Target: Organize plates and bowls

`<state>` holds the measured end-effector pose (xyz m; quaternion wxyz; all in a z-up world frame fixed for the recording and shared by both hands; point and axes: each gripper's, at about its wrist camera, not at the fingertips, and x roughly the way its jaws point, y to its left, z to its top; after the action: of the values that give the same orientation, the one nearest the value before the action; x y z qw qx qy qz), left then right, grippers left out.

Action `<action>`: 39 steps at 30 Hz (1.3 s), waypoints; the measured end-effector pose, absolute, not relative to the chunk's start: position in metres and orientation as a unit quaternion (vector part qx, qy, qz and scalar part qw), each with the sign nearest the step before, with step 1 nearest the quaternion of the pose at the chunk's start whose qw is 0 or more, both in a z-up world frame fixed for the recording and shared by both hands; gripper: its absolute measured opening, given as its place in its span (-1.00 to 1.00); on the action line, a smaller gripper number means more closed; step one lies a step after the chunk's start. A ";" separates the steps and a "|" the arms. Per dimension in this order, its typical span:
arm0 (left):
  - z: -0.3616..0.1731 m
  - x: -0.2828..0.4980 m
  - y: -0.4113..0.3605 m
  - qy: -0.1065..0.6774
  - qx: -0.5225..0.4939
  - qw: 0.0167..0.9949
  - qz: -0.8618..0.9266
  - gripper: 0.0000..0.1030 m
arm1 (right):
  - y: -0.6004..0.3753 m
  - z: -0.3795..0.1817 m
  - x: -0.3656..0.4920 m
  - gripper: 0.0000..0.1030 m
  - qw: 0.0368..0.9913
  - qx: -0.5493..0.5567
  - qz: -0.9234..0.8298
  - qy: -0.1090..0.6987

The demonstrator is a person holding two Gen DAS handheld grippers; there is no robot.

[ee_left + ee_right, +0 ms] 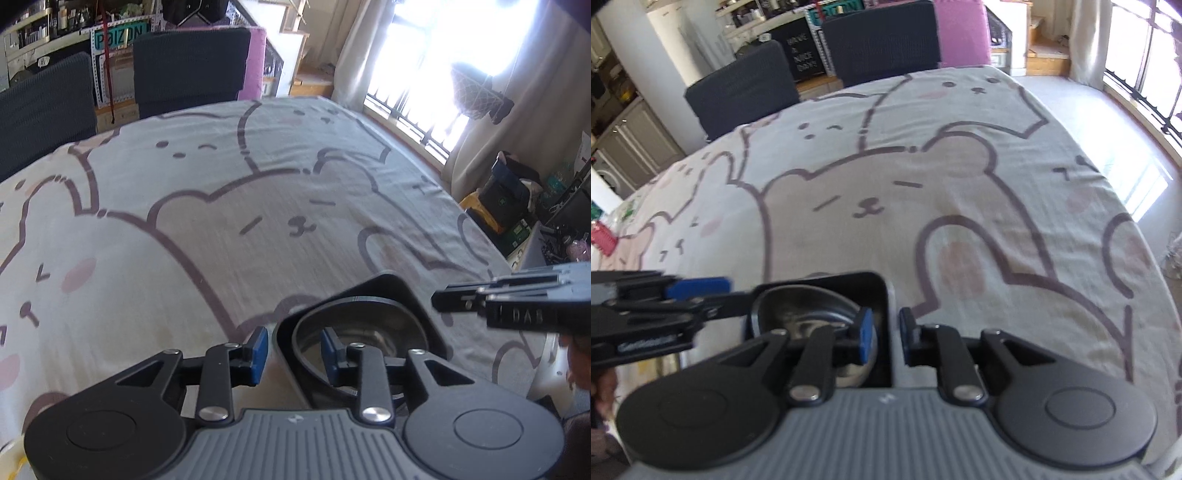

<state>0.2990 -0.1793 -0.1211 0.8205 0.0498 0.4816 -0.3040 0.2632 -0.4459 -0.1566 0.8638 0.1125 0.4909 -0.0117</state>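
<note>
A black square dish [391,284] sits on the bear-print tablecloth [221,221] with a round dark bowl [369,314] nested inside it. My left gripper [294,345] straddles the dish's left rim, one blue pad outside and one inside over the bowl, with gaps on both sides. In the right wrist view my right gripper [885,328] straddles the right rim of the same dish [864,280], its pads standing off the wall, and the bowl [812,299] lies to its left. Each gripper shows in the other's view: the right gripper [439,299] and the left gripper [727,291].
The cloth-covered table [923,184] stretches away beyond the dish. Two dark chairs [879,37] and a pink one [964,29] stand at the far edge. A bright window [443,55] and floor clutter [517,192] lie to the right. A red item [604,240] rests at the table's left edge.
</note>
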 end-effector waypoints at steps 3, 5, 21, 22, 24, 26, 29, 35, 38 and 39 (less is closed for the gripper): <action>-0.126 0.296 -0.174 0.495 0.051 0.813 -0.301 -0.34 | -0.450 -0.164 0.267 -0.61 0.858 0.107 -0.016 0.501; -0.130 0.293 -0.172 0.504 0.050 0.809 -0.299 -0.34 | -0.452 -0.167 0.270 -0.61 0.856 0.100 -0.015 0.507; -0.148 0.294 -0.169 0.540 0.008 0.794 -0.278 -0.40 | -0.437 -0.179 0.272 -0.62 0.854 0.034 0.024 0.518; -0.150 0.294 -0.169 0.542 0.006 0.794 -0.275 -0.44 | -0.436 -0.180 0.272 -0.62 0.854 0.029 0.028 0.518; -0.152 0.295 -0.169 0.545 -0.004 0.794 -0.270 -0.52 | -0.435 -0.182 0.274 -0.68 0.853 0.020 0.036 0.520; -0.155 0.295 -0.169 0.549 -0.011 0.792 -0.266 -0.53 | -0.434 -0.184 0.275 -0.75 0.852 0.014 0.045 0.521; -0.157 0.295 -0.169 0.553 -0.018 0.790 -0.264 -0.56 | -0.432 -0.185 0.276 -0.81 0.851 0.008 0.056 0.522; -0.158 0.293 -0.170 0.550 -0.021 0.794 -0.260 -0.62 | -0.439 -0.192 0.277 -0.82 0.849 0.015 0.075 0.522; -0.159 0.292 -0.171 0.548 -0.019 0.795 -0.260 -0.63 | -0.441 -0.193 0.278 -0.80 0.850 0.015 0.082 0.520; -0.160 0.292 -0.171 0.548 -0.019 0.795 -0.260 -0.63 | -0.444 -0.193 0.278 -0.79 0.851 0.020 0.084 0.519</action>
<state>0.2924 -0.1707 -0.1597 0.7949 -0.0189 0.5478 -0.2603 0.2778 -0.4436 -0.1935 0.8507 0.0197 0.5185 0.0842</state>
